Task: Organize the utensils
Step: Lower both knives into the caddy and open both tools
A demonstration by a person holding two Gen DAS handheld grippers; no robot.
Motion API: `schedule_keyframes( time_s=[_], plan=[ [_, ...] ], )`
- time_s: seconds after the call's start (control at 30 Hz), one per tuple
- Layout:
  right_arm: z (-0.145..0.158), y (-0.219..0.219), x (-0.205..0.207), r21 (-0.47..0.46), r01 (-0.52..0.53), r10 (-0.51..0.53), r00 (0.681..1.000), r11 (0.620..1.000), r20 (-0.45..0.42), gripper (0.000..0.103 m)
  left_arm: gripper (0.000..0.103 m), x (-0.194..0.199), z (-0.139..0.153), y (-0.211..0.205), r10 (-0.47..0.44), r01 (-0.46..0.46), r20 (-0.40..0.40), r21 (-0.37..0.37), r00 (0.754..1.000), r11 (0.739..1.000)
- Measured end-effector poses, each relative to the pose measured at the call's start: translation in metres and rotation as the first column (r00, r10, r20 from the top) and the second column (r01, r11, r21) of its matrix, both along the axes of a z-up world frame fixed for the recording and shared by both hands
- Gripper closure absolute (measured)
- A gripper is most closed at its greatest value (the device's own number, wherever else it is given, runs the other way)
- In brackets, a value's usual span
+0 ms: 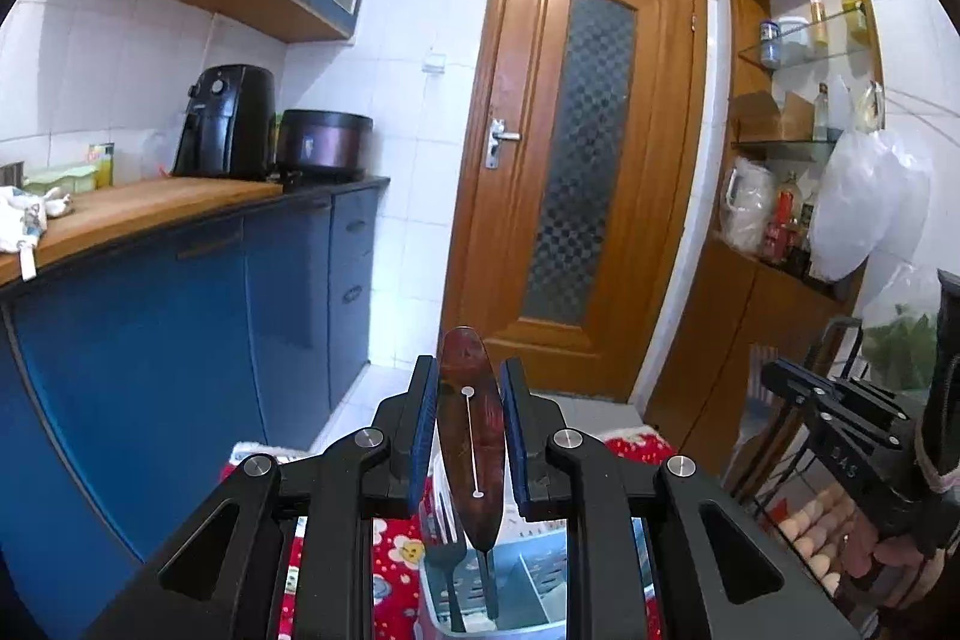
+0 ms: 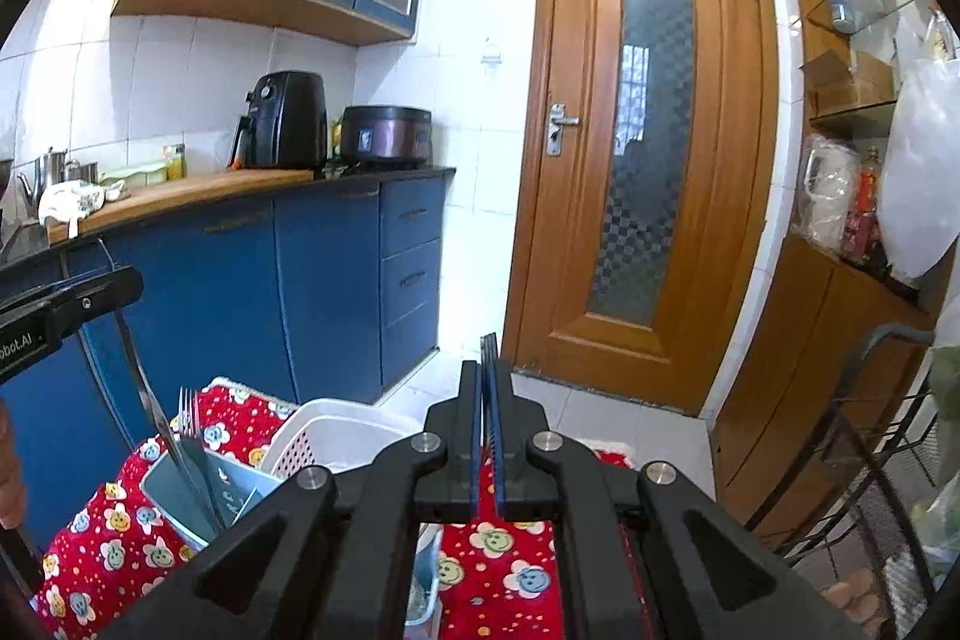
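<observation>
My left gripper is shut on the dark red wooden handle of a utensil, whose thin metal end hangs down into a pale blue utensil holder. A fork stands in that holder too. In the right wrist view the holder sits on a red flowered cloth with the fork and the hanging blade in it. My right gripper is shut on a fork, whose tines stick up between the fingers.
A white perforated basket stands behind the holder. Blue cabinets with a wooden counter run along the left, bearing an air fryer and a cooker. A wooden door is ahead. A wire rack stands at right.
</observation>
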State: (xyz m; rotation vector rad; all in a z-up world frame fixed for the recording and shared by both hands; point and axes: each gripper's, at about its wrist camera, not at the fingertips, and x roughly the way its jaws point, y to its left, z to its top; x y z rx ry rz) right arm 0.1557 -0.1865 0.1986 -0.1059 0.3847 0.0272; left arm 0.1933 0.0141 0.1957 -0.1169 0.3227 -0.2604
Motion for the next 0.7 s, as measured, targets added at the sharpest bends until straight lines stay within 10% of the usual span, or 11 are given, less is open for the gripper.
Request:
schedule_keyframes(
  time_s=[0.7],
  plan=[
    [-0.027,0.015,0.003,0.092,-0.102,0.11,0.99,0.99,-0.084,0.095,0.074,0.009,-0.05,-0.014,-0.048,0.051,-0.149,0.012,0.988,0.999]
  ],
)
